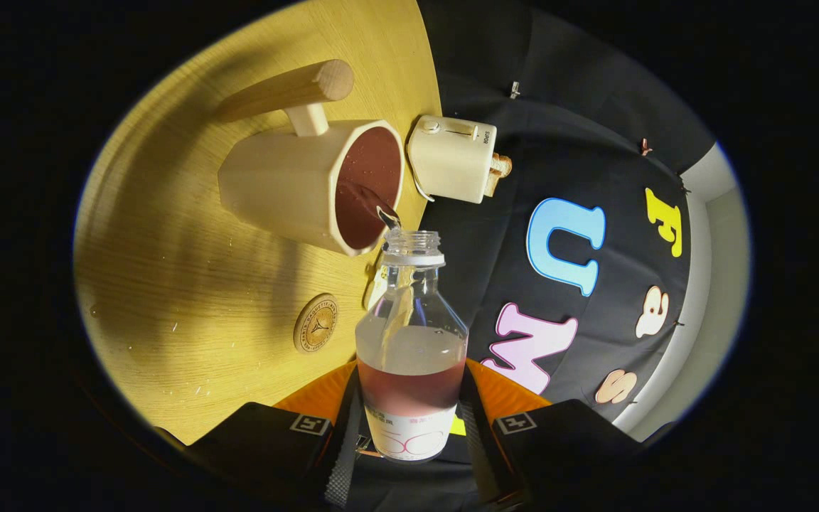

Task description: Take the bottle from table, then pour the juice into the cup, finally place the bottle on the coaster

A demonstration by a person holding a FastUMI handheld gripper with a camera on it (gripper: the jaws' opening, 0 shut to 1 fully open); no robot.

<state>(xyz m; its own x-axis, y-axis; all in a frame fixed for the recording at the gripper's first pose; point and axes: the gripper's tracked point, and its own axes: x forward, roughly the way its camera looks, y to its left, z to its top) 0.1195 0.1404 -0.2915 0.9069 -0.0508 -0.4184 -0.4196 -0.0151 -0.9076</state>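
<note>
My gripper [409,427] is shut on a clear plastic bottle [411,334] with no cap and some dark red juice left in it. I hold the bottle tipped, its open mouth over the rim of a cream cup [310,185] with a long wooden handle [288,91]. A thin stream of juice [374,203] runs from the mouth into the cup, which holds dark red juice. A small round wooden coaster [316,323] lies on the wooden table [168,270], between the cup and my fingers, just beside the bottle.
A cream toaster [452,158] with a slice of bread in it stands beyond the cup near the table's edge. The black booth wall rises past that edge. Small drops or specks dot the table around the coaster.
</note>
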